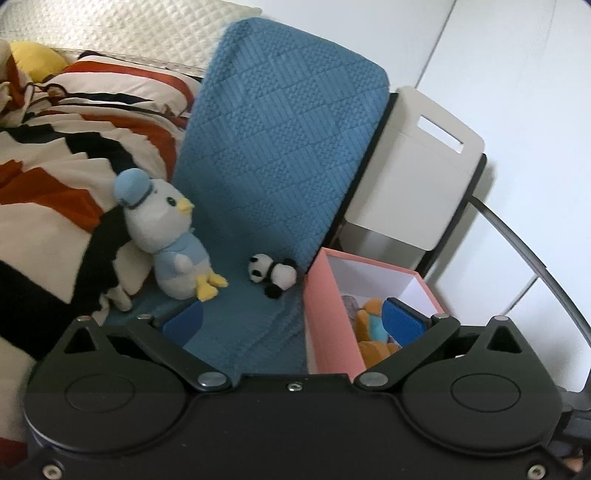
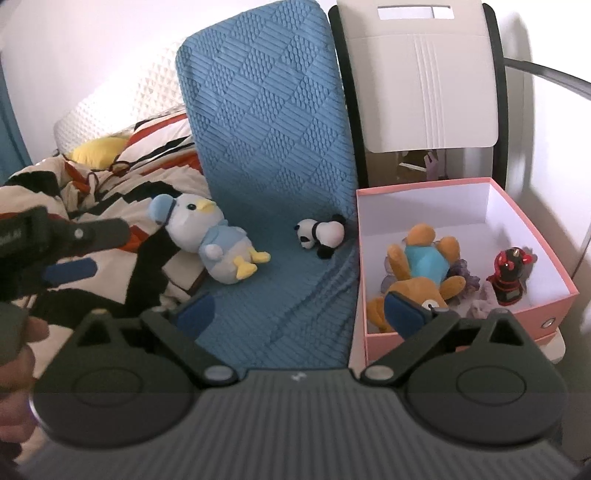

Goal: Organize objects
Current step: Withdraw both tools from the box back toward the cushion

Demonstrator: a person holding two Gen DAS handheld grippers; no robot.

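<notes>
Two plush toys left outside the pink box [image 2: 454, 321]: panda [image 2: 325, 234] lying crosswise just beside its left wall, duck [image 2: 218, 245] further left, nearer left gripper [image 1: 291, 319]. Both grippers' jaws apart, empty; right gripper [image 2: 299, 314] nearer panda.

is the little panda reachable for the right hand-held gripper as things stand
Probably yes: the right hand-held gripper is open and empty, and the panda lies in the open on the blue blanket, nothing between them.

A plain white wall [image 2: 74, 55] fills the top of both views. At left lies a bed with an orange, black and cream patterned quilt [image 1: 55, 155]. A white quilted headboard [image 1: 129, 26] sits upper left.
</notes>
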